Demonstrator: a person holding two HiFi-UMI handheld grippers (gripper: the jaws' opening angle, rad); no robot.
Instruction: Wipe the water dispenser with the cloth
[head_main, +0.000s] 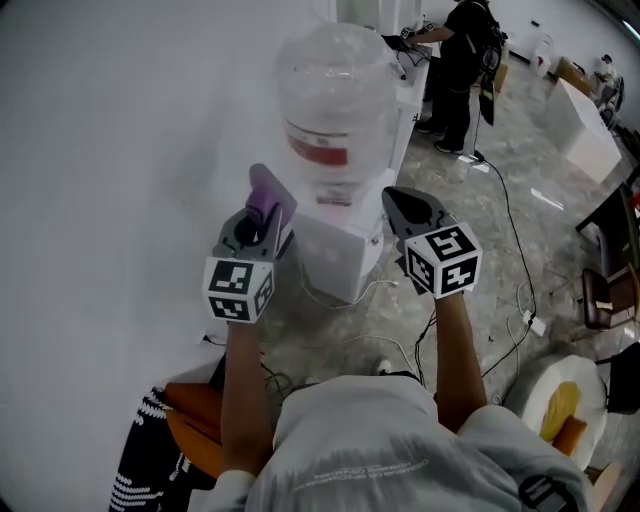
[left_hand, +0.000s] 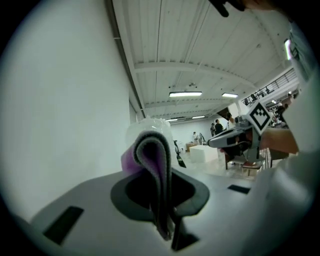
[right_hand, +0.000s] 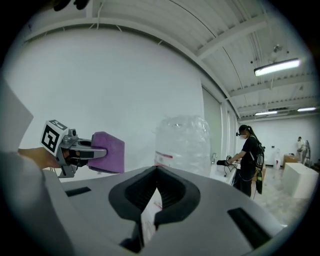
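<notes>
The person stands facing the water dispenser (head_main: 338, 248), a white cabinet set on the floor against the wall with a big clear bottle (head_main: 335, 95) on top. Both grippers are raised in front of it and neither touches it.

The left gripper (head_main: 262, 208) is clamped on a folded purple cloth (head_main: 270, 188). The fold sticks up past the jaw tips, close to the bottle's lower part. The right gripper (head_main: 402, 200) holds nothing. Its jaws are drawn nearly together, leaving only a slit through which the dispenser's white front shows.

As I see it, the wipe has yet to begin and the step in hand is bringing the cloth to the surface. To do it well, the left gripper should lead with the protruding fold so that fabric meets the plastic, not the hard jaw tips. Light, even strokes across the cabinet top and down the front look right. The bottle looks thin-walled and sits high, so a hard sideways push could rock it. The right gripper could steady the cabinet, or else keep clear. The cables (head_main: 500, 200) on the floor are worth minding underfoot.
</notes>
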